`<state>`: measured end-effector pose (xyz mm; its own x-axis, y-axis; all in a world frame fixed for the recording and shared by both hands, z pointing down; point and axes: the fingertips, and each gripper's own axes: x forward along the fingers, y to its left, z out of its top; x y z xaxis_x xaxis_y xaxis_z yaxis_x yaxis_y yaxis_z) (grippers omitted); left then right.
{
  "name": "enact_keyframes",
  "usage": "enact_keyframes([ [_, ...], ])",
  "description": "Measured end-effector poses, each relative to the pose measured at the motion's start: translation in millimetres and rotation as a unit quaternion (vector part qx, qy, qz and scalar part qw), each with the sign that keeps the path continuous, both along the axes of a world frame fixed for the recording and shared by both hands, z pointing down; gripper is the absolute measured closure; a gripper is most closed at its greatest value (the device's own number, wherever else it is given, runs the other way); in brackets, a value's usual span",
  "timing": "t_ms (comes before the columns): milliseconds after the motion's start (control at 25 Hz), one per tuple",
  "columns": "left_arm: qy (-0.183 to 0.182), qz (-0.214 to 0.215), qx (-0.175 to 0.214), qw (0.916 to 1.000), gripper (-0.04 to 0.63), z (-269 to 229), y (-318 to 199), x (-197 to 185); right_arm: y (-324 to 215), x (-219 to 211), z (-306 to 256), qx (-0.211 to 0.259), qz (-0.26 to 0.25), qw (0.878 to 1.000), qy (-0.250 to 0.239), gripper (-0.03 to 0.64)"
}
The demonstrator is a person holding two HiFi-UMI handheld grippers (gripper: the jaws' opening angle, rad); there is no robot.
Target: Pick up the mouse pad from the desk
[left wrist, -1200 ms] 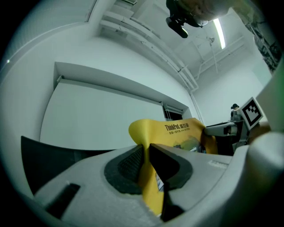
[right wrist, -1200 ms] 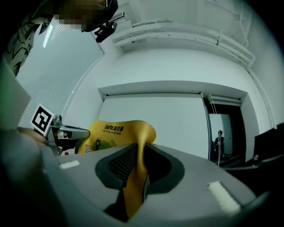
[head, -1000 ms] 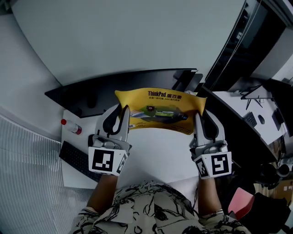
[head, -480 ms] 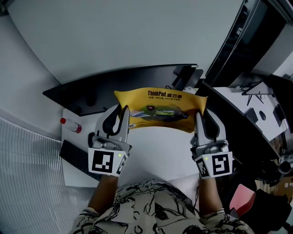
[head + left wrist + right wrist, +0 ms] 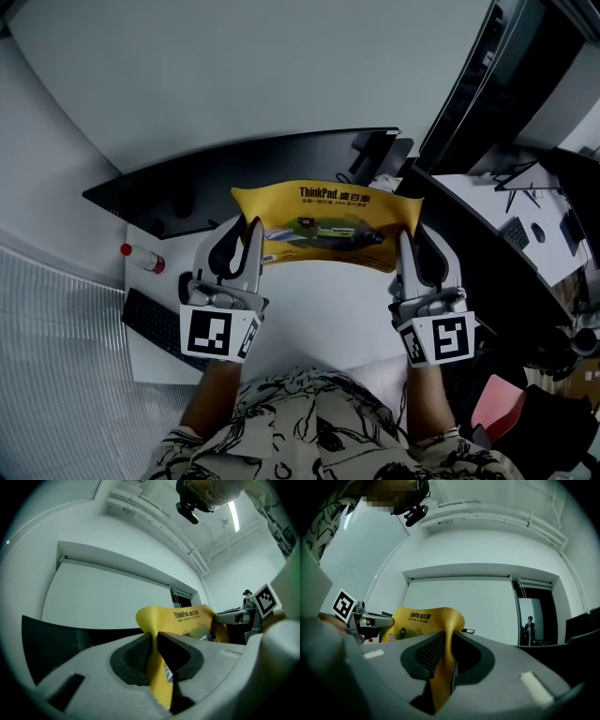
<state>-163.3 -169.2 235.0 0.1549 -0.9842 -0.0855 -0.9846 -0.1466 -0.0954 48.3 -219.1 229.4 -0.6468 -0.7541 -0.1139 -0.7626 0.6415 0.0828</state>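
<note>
**Mouse pad, held clear of the desk.** The yellow printed mouse pad (image 5: 328, 225) hangs in the air between the two grippers, its printed face towards the person and its middle sagging slightly. It sits above the white desk (image 5: 319, 314) and in front of a dark curved panel (image 5: 234, 173).

The left gripper (image 5: 250, 228) pinches the pad's left edge. Its own view shows the jaws nearly together, with only the thin yellow sheet between the ribbed pads. The right gripper (image 5: 411, 236) grips the right edge in the same way, its jaws closed onto the sheet.

**Change.** Over the last second nothing of note has changed. The pad, both grips and both hands are where they were, and only the head camera has shifted a little. The pad already appears clear of the desk, so the pick-up reads as essentially done and this moment as a steady hold.

**Surroundings.** A dark keyboard (image 5: 155, 323) lies at the desk's left edge.

**Containers.** The only container visible is a small red-capped bottle (image 5: 142, 259) lying on the desk to the left, well apart from the pad. Its contents cannot be made out.
</note>
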Motion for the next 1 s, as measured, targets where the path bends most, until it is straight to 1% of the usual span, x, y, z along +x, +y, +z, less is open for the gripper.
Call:
enact_keyframes([
  [640, -0.006, -0.001, -0.006, 1.0000, 0.532, 6.1, -3.2, 1.5, -4.8, 0.8, 7.9, -0.008, 0.003, 1.000, -0.002, 0.546],
  [840, -0.008, -0.002, -0.005, 0.9999, 0.532, 5.5, -3.1, 1.2, -3.8, -1.3, 5.3, -0.003, -0.004, 1.000, -0.008, 0.546],
  [1000, -0.005, -0.003, -0.005, 1.0000, 0.532, 4.8, -2.3, 0.6, -3.9, 0.0, 6.6, -0.007, 0.001, 1.000, 0.000, 0.546],
])
